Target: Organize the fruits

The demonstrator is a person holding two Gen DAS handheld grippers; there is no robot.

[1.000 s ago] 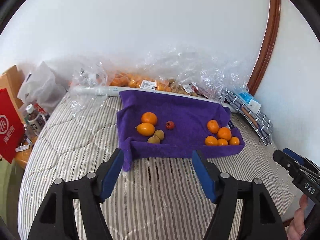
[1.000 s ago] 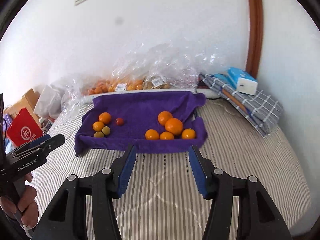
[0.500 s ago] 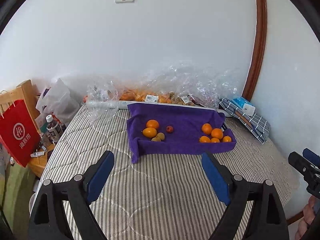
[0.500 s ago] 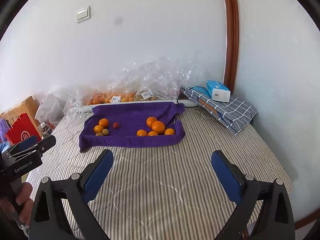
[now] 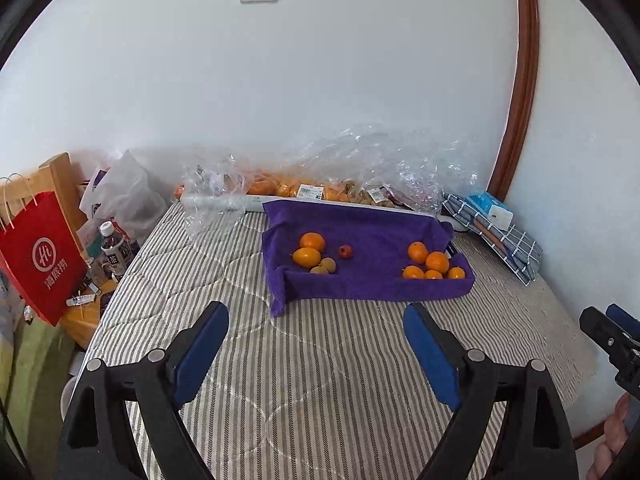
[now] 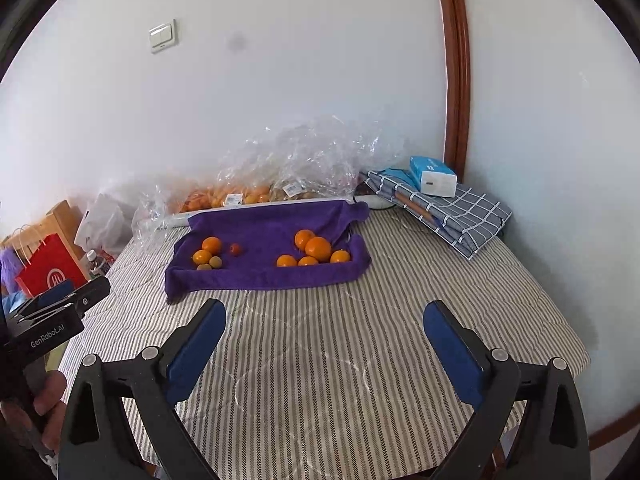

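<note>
Bed: a mattress under a grey-and-white striped quilt fills the lower half of both views, pushed against a white wall.
Purple towel: spread at the far side of the bed by the wall, its edges rumpled upward so it forms a shallow tray.
Plastic bags: crumpled clear bags along the wall just behind the towel, with more orange fruit visible inside.
Checked cloth: folded in the far right corner of the bed, with a blue-and-white box lying on it.
Red paper bag: stands off the bed's left edge, beside a bottle.
Left gripper: held low above the near part of the quilt, well short of the towel, pointing toward it; its blue-padded fingers stand wide apart with nothing between them. In the right wrist view it shows at the left edge, with the person's hand wrapped around its handle.
Right gripper: level with the left one and to its right, also aimed at the towel, spread wide and holding nothing.
Right fruit group: five oranges clustered in the towel's right part, touching or nearly so.
Left fruit group: two oranges in the towel's left part, with two small brownish-green fruits just beside them.
Small red fruit: lies alone, just right of the left group.
</note>
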